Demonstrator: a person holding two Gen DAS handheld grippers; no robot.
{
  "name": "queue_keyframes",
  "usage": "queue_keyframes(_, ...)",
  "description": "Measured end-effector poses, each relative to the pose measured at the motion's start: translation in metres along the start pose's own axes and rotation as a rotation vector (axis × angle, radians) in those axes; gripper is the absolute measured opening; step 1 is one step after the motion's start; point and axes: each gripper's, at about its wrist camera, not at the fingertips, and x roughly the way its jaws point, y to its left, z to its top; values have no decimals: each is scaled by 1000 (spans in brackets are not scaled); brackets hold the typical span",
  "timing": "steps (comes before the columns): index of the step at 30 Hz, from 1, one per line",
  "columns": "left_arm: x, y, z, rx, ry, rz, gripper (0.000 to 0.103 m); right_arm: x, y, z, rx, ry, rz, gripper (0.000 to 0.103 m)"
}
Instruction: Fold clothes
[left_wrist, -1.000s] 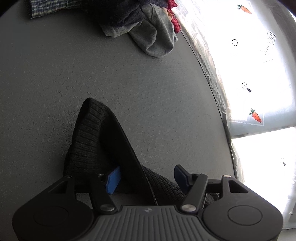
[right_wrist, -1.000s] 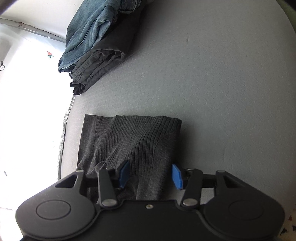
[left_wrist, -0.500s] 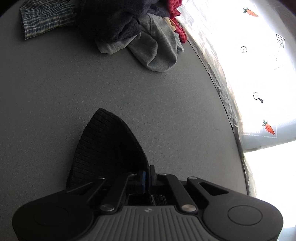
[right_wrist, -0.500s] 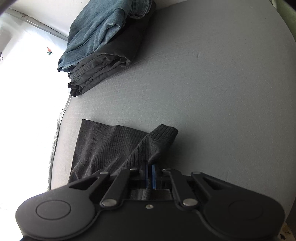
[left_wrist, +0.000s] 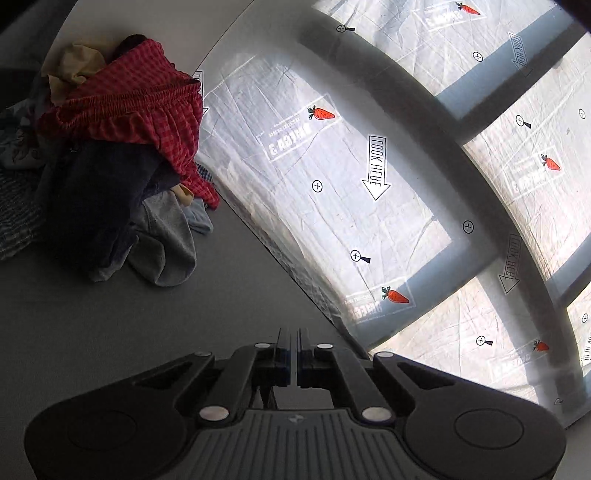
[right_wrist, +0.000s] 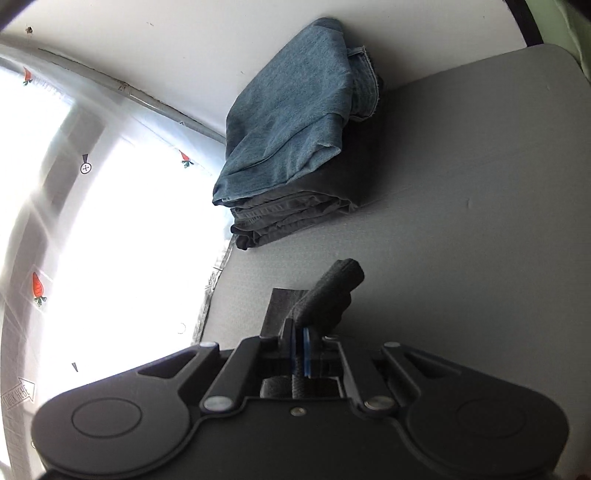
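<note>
Your right tool (right_wrist: 300, 345) is clamped on the dark knit garment (right_wrist: 328, 295), lifted above the grey bench (right_wrist: 461, 221). Your left tool (left_wrist: 294, 354) is closed; dark fabric shows only faintly beneath its jaws.

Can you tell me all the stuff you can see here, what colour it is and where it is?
knit garment: one, dark grey, ribbed, pinched and lifted over the near part of the table
folded stack: one; blue jeans on top of a dark grey folded piece, at the table's far edge by the wall
clothes pile: one heap, unfolded; red checked piece on top, dark navy, pale grey and cream pieces under it, far left of the table
table: one, grey
window covering: white sheet with orange carrot prints and arrows, beyond the table
left gripper: black, shut
right gripper: black with blue pads, shut on the knit garment
</note>
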Motion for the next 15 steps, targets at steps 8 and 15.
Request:
queue_keyframes(8,36,44,-52,-46,219,191,18,13,-44,-8,27,84,-129,5)
queue_keyframes(15,79,30,-41,30,258,218,35,24,-41,-5,-37,100,-189,11)
